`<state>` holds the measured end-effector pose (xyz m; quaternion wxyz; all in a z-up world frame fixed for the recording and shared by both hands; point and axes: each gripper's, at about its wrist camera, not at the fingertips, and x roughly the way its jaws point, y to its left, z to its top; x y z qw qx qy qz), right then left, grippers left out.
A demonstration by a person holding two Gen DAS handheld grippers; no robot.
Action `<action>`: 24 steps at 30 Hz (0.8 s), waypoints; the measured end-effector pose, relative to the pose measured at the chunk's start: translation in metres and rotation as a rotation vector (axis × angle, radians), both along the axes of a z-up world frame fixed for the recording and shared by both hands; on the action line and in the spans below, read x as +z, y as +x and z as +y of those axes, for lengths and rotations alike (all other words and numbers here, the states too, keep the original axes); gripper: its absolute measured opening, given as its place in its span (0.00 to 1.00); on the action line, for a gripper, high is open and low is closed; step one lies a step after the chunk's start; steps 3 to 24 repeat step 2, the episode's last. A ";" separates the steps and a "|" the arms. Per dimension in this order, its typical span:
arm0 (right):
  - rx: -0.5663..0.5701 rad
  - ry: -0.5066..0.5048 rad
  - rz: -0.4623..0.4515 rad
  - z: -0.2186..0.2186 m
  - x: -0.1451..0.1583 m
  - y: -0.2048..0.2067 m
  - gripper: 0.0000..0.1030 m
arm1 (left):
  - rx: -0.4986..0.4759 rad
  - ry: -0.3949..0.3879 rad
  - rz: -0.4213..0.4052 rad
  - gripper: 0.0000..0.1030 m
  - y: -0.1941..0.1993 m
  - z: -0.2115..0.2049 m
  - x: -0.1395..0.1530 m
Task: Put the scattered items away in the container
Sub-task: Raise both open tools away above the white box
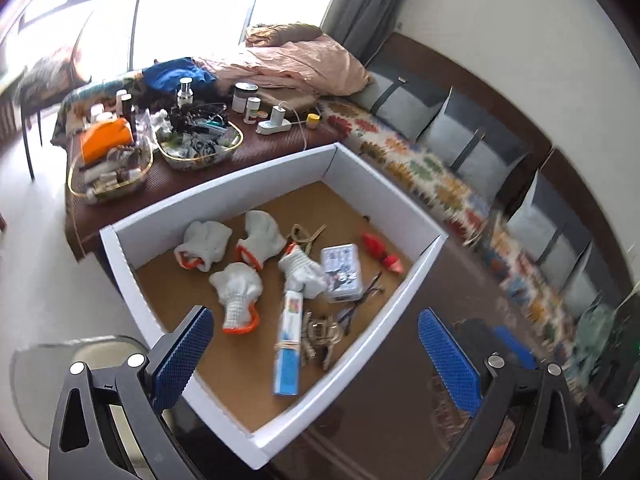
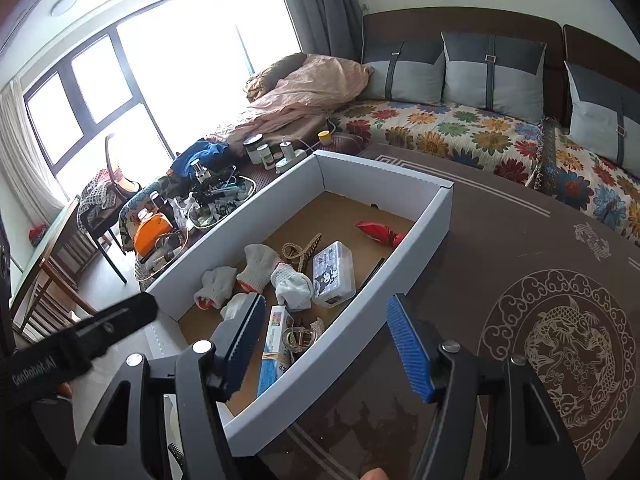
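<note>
A white cardboard box (image 1: 224,204) (image 2: 424,232) with a brown floor stands on the dark table. Inside lie several white work gloves with orange cuffs (image 1: 236,292) (image 2: 256,266), a blue-and-white toothpaste box (image 1: 289,344) (image 2: 272,340), a clear plastic case with a cartoon print (image 1: 342,274) (image 2: 335,274), a red cloth item (image 1: 380,252) (image 2: 378,232), gold hair clips (image 1: 320,332) (image 2: 302,334) and a dark thin item (image 1: 366,298). My left gripper (image 1: 316,356) hangs open above the box's near corner, nothing between its blue pads. My right gripper (image 2: 326,344) is open and empty over the box's near rim.
A low side table behind the box carries two glass trays (image 1: 108,184) (image 1: 200,148) full of bottles and clutter, plus a power strip (image 1: 274,124). A sofa with a floral cover (image 2: 460,132) and grey cushions runs along the right. The left gripper's black body (image 2: 80,340) shows at left.
</note>
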<state>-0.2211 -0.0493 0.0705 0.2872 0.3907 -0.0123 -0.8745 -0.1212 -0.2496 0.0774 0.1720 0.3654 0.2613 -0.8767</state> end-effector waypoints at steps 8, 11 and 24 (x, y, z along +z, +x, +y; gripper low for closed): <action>-0.006 -0.006 -0.001 0.000 0.002 0.000 0.63 | 0.012 -0.007 -0.006 1.00 0.000 -0.001 0.000; -0.006 -0.006 -0.001 0.000 0.002 0.000 0.63 | 0.012 -0.007 -0.006 1.00 0.000 -0.001 0.000; -0.006 -0.006 -0.001 0.000 0.002 0.000 0.63 | 0.012 -0.007 -0.006 1.00 0.000 -0.001 0.000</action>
